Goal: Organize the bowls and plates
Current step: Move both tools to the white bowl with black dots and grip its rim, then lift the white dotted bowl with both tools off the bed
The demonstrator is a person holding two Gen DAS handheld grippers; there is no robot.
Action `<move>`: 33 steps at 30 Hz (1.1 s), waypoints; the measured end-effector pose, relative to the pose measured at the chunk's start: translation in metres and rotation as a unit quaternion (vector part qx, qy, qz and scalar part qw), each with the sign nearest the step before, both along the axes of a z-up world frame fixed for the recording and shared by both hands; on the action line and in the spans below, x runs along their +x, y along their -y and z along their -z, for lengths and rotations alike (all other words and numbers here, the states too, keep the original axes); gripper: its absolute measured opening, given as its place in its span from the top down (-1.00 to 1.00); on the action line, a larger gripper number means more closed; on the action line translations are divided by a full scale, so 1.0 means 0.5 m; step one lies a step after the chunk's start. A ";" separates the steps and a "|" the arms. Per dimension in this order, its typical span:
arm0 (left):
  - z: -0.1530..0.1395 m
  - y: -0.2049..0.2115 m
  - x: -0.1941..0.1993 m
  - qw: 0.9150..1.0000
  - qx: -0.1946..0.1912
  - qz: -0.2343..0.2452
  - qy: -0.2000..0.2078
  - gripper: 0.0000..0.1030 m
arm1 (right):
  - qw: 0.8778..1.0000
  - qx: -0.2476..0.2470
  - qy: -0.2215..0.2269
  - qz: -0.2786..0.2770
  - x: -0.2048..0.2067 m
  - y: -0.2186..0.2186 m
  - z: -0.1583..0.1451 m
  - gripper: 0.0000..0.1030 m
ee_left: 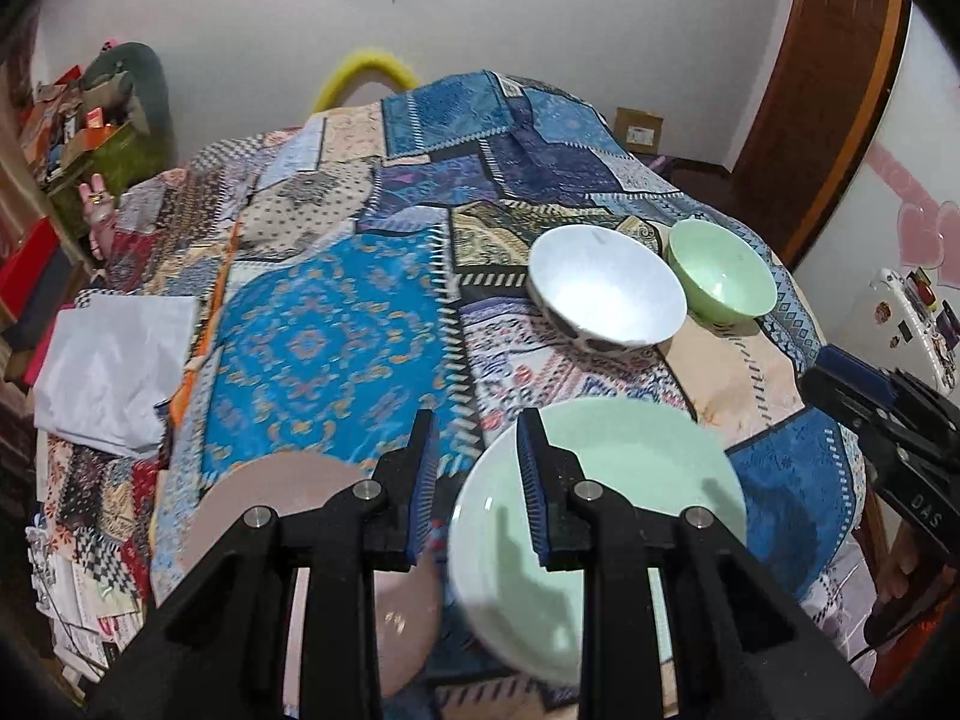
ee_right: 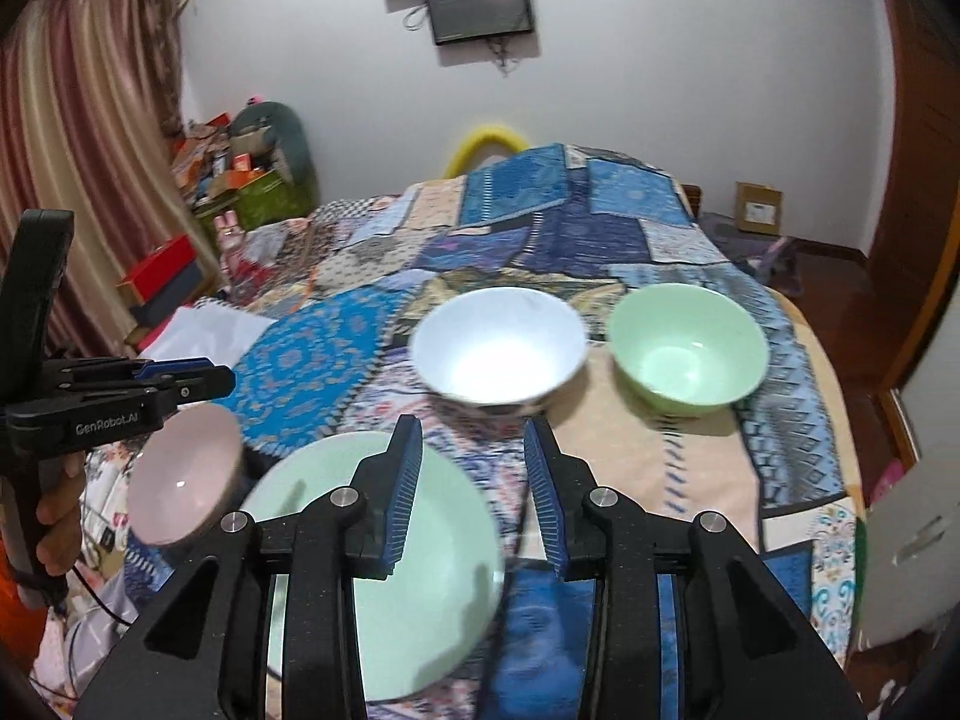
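**4 dishes laid out on the patchwork cover, both grippers empty**

A surface draped in a patchwork cover (ee_right: 690, 468) is seen from both wrist cameras; whether a bed or a worktop lies beneath cannot be told. At the far left, a folded white cloth (ee_left: 114, 372) is laid on the cover. Next, the pink bowl (ee_right: 180, 480) is set near the front edge, and the left gripper (ee_left: 474, 480) is held above it with its fingers apart and nothing between them; in the right wrist view this gripper (ee_right: 204, 381) is seen from the side, just over the pink bowl's rim. Just to the right of the pink bowl, the pale green plate (ee_right: 384, 564) is placed flat, close beside the bowl; whether they touch cannot be told. The right gripper (ee_right: 474, 492) is held over the plate's right edge, its fingers spread and empty. Further back, the white bowl (ee_right: 498, 348) is stood upright, and to its right the green bowl (ee_right: 687, 348) is stood, with the 2 just beside each other.
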State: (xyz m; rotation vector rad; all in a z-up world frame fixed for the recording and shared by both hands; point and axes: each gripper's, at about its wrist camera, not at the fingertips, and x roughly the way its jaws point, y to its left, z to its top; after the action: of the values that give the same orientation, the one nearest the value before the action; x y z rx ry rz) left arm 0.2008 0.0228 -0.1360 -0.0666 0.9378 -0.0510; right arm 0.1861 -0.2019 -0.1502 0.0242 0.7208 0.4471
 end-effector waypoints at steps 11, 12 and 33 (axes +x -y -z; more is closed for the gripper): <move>0.052 0.066 0.140 0.999 0.004 0.020 -0.029 0.50 | 0.999 0.010 -0.033 0.017 0.088 0.033 0.048 0.37; 0.058 0.071 0.154 0.999 0.004 0.022 -0.031 0.50 | 0.999 0.012 -0.037 0.016 0.100 0.032 0.054 0.37; 0.189 0.100 0.351 0.995 0.003 0.039 -0.088 0.49 | 0.994 0.044 -0.098 0.002 0.229 0.004 0.160 0.37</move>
State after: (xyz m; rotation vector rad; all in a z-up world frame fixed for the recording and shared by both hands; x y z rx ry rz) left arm 0.3761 -0.0271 -0.2307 -0.0298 1.1166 -0.1164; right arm 0.3009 -0.2039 -0.2303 0.1543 0.8937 0.4771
